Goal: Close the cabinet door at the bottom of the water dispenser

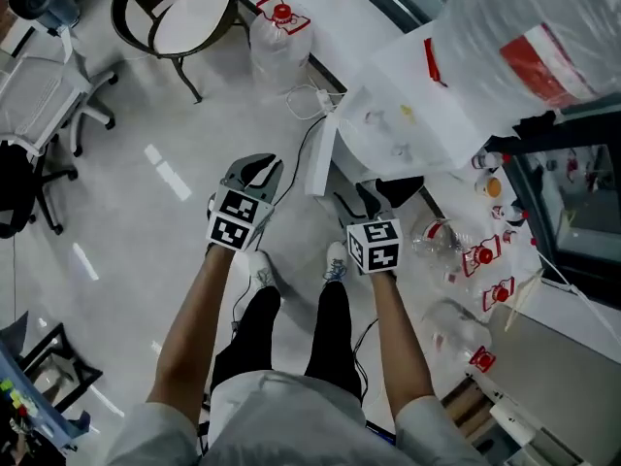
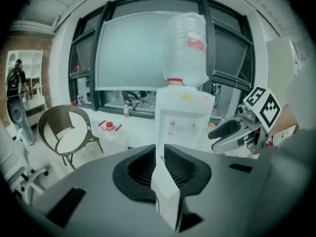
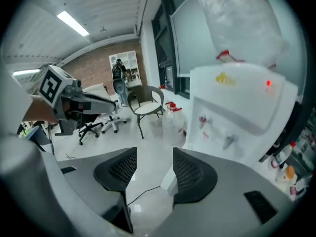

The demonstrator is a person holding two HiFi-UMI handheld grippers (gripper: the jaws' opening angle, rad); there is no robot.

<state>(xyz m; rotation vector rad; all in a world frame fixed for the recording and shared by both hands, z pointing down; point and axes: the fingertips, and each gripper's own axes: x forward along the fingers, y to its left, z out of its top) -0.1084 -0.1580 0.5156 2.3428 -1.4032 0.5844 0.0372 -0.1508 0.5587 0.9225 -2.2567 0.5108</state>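
A water jug (image 1: 275, 42) stands between the chair (image 1: 184, 17) and the water dispenser (image 1: 408, 115).

A pale glossy floor (image 1: 146, 212) holds a wicker chair (image 1: 179, 17) and an office chair (image 1: 49, 95) near dark-framed windows (image 2: 133, 48).

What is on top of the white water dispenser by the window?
A large clear plastic water bottle with a red label stands upside down on the white water dispenser. Its mouth sits in the dispenser's top and is covered, so it cannot be seen.
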